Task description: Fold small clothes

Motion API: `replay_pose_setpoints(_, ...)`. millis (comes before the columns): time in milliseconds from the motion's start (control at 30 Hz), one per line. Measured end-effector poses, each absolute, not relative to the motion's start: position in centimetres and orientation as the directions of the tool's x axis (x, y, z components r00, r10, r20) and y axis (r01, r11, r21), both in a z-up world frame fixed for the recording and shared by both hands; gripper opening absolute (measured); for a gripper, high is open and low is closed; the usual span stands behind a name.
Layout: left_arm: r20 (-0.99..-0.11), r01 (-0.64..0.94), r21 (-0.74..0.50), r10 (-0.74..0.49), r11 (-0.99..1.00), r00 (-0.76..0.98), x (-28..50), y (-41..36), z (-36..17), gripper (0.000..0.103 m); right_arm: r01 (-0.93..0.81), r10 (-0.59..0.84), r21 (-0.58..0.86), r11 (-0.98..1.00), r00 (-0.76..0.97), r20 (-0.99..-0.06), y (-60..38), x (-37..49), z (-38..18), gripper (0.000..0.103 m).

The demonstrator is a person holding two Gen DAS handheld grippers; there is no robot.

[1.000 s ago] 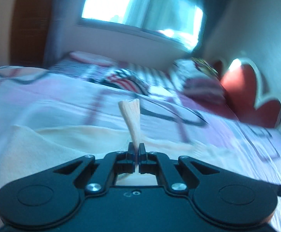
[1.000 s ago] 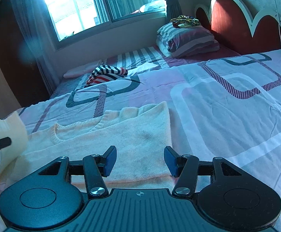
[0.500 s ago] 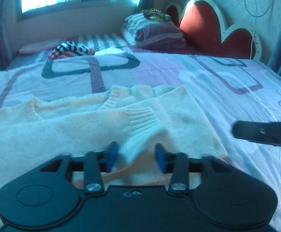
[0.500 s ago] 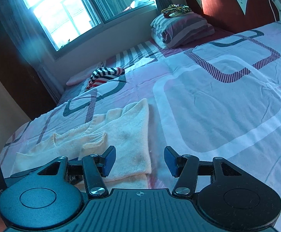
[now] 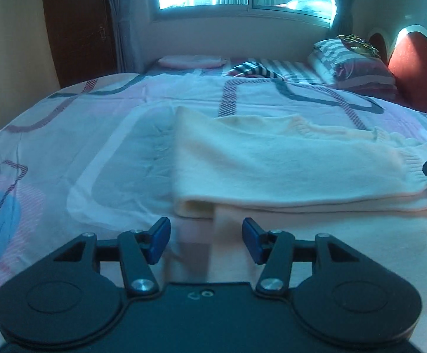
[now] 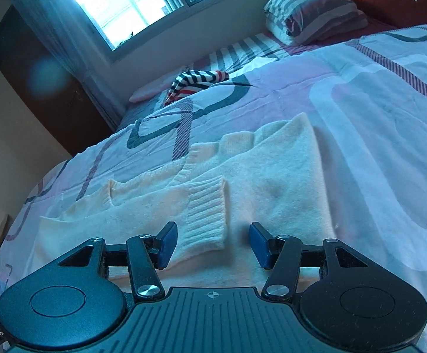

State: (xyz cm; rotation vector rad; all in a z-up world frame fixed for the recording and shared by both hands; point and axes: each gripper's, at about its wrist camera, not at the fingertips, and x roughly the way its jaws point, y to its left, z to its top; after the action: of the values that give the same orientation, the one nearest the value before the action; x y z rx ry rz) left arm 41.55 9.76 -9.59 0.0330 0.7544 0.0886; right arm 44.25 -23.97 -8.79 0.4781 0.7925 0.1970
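The bed (image 5: 66, 153) wears a pink-and-white patterned cover. A cream sweater (image 5: 272, 161) lies flat mid-bed, one sleeve folded across it. Near the far edge lie a striped garment (image 6: 195, 81), a pink cushion (image 5: 191, 61) and stacked pillows (image 6: 316, 19).

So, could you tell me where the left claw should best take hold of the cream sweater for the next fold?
Probably the near left corner of the cream sweater, approached from the bed's near edge: the folded layers there lift slightly off the bedspread, giving an edge to pinch. The left claw is open.
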Motion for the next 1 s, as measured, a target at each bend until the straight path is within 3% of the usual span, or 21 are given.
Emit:
replay_pose_setpoints(100, -0.683, -0.058, 0.028, 0.062, 0.998, 0.728, 42.4, 10.1, -10.0, 0.043, -0.006, 0.32, 0.427, 0.904, 0.671, -0.669, -22.8, 44.9, -8.9, 0.011)
replay_pose_setpoints(167, -0.684, -0.061, 0.028, 0.063, 0.998, 0.727, 43.0, 10.1, -10.2, 0.042, -0.019, 0.309, 0.405, 0.914, 0.679, -0.666, -22.5, 44.8, -8.5, 0.007)
replay_pose_setpoints(400, -0.687, -0.037, 0.01, 0.034, 0.999, 0.725, 43.1, 10.8, -10.8, 0.037, 0.006, 0.181, 0.326, 0.945, 0.822, -0.54, -24.7, 41.1, -3.5, 0.005)
replay_pose_setpoints(567, -0.692, -0.009, 0.007, 0.011, 1.0, 0.721, 43.1, 10.8, -10.7, 0.03, 0.048, 0.163, 0.291, 0.955, 0.738, -0.655, -25.9, 41.1, -6.3, 0.005)
replay_pose_setpoints(733, -0.697, 0.012, 0.006, -0.004, 1.0, 0.717, 43.2, 10.7, -10.5, 0.022, 0.078, 0.162, 0.323, 0.943, 0.741, -0.652, -26.4, 40.3, -6.9, 0.005)
replay_pose_setpoints(1000, -0.698, 0.027, 0.0, -0.019, 1.0, 0.716, 43.2, 11.0, -10.6, 0.021, 0.081, 0.148, 0.298, 0.951, 0.727, -0.67, -26.2, 39.9, -6.9, 0.005)
